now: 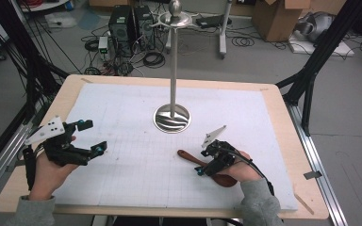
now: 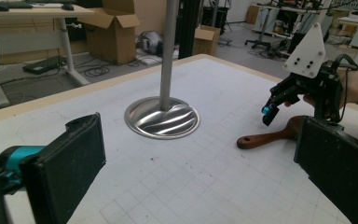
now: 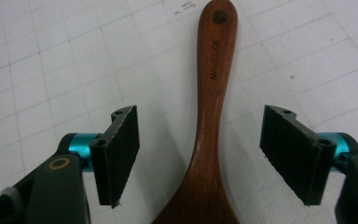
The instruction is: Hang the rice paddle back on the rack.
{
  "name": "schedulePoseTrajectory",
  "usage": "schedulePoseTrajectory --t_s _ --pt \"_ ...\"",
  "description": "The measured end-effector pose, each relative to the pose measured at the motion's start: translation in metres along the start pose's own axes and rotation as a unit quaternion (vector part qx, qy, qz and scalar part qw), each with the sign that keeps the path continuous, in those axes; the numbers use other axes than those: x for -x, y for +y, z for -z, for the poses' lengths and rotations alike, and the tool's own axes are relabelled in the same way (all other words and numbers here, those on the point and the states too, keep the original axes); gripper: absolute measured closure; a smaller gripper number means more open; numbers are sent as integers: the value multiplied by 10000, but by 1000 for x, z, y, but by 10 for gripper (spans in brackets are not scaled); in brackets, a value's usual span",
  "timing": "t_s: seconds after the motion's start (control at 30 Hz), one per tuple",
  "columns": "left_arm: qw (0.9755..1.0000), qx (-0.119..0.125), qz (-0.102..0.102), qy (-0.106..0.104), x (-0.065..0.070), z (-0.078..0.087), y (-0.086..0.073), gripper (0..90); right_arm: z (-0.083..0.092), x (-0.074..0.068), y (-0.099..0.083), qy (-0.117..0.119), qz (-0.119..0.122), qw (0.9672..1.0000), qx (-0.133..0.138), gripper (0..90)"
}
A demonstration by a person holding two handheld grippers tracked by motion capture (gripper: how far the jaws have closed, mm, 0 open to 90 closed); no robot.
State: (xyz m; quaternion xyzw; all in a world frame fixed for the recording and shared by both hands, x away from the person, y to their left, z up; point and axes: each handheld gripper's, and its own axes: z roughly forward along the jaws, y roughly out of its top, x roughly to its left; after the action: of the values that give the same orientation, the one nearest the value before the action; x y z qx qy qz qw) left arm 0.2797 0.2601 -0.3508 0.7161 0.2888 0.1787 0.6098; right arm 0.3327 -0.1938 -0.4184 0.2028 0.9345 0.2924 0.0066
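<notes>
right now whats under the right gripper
The wooden spoon lies flat on the white mat between the right gripper's open jaws, untouched. The hand covers its bowl end.

My left gripper is black with teal collars behind the flat, rough black pads, and a grey three-cornered plate dotted with dark screw holes rides on top. My right gripper is built the same, trailing a black cable. Grey sweatshirt cuffs cover both my wrists.
</notes>
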Motion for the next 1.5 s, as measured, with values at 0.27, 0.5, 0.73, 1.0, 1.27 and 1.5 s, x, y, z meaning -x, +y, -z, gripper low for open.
schedulePoseTrajectory --t_s 0.27,0.5,0.73,1.0,1.27,1.5 --pt "10000 19 16 15 0 1 0 23 -3 2 0 -160 -119 9995 -254 372" --pt "10000 22 19 27 -1 3 0 23 -3 1 2 -276 -122 9989 -350 439" --pt "10000 -12 33 26 -2 2 -2 23 -3 -2 4 -431 -69 9981 -442 486" --pt "10000 -16 48 50 -3 3 -2 23 -2 -3 6 -530 -201 9967 -575 574" --pt "10000 -27 55 49 -3 2 -3 23 -3 -7 11 -628 -220 9947 -785 618" --pt "9999 -57 65 65 -3 3 -4 23 -4 -10 15 -592 -193 9936 -947 707"
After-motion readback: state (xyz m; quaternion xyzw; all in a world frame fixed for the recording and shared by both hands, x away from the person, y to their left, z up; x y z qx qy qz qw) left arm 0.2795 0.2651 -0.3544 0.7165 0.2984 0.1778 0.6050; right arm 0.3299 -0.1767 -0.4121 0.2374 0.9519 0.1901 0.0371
